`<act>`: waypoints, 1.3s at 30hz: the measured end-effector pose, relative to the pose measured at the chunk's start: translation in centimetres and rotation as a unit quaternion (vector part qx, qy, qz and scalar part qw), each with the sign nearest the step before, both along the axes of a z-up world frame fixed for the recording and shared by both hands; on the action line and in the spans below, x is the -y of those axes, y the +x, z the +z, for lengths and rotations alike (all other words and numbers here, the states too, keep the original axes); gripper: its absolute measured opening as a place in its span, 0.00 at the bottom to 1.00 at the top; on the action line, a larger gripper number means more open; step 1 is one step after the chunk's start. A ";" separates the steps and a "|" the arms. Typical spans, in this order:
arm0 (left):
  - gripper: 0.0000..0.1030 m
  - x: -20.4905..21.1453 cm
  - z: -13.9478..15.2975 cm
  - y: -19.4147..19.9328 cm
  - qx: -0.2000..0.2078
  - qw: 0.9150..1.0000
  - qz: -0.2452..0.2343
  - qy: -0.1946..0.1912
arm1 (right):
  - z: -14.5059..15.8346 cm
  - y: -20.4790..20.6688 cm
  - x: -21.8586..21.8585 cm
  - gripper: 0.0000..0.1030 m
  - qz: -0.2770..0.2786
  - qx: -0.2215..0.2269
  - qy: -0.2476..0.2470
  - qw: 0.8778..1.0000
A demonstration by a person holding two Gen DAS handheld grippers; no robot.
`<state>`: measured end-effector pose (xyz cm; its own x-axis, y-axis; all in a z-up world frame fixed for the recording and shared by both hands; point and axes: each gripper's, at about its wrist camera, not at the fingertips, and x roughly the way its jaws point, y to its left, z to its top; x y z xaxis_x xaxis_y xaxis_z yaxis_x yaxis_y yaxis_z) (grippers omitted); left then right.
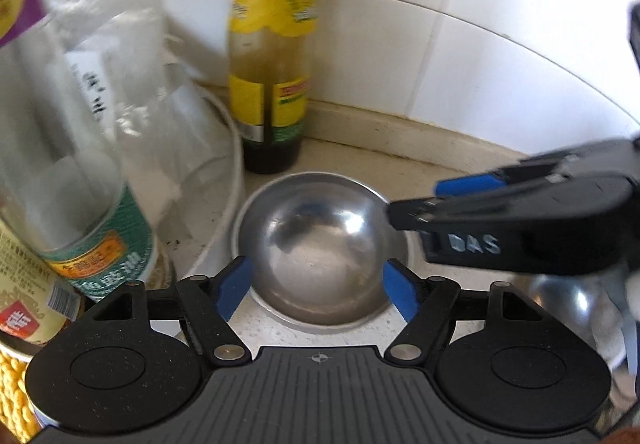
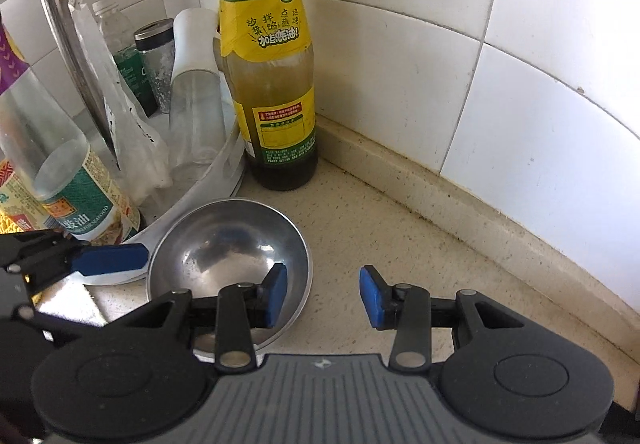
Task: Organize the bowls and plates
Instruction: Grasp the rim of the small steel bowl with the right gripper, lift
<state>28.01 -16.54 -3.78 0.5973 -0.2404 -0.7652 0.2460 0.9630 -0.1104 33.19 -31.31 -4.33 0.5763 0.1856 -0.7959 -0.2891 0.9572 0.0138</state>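
On speckled counter (image 2: 360, 224), steel bowl (image 2: 228, 244), white tiled wall (image 2: 520, 84) behind

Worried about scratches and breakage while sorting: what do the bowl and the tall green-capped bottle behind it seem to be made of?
The bowl looks like polished stainless steel: grey and mirror-bright, reflecting the blue pads. The bottle seems clear glass or hard plastic, I can't tell which; liquid shows through it, under a glossy printed yellow-green wrap.

White tiled wall (image 2: 460, 92) corner above speckled beige countertop (image 2: 360, 228).
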 end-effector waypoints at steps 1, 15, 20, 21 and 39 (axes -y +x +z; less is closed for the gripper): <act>0.76 -0.4 -0.1 0.1 -0.001 1.000 0.012 -0.007 | 0.0 0.1 0.0 0.46 0.000 0.000 0.001 1.000; 0.64 -0.6 -2.1 1.5 -0.020 0.999 0.044 -0.002 | -1.2 1.3 -0.6 0.45 0.027 -0.011 -0.012 1.000; 0.52 -0.8 -1.8 0.9 -0.016 0.999 0.040 0.000 | -1.8 1.8 -0.8 0.45 0.039 -0.030 -0.007 0.999; 0.51 -0.8 -1.7 0.7 -0.018 0.999 0.035 -0.006 | -2.1 1.9 -0.8 0.44 0.041 -0.039 -0.002 0.998; 0.56 2.2 -2.9 2.0 -0.040 0.999 -0.016 0.003 | -3.5 2.6 4.3 0.44 -0.015 -0.103 0.026 0.994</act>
<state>30.01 -18.74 -6.70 0.5269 -0.2534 -0.8113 0.2671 0.9555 -0.1250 35.82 -35.60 -7.80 0.4075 0.2145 -0.8877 -0.2457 0.9619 0.1197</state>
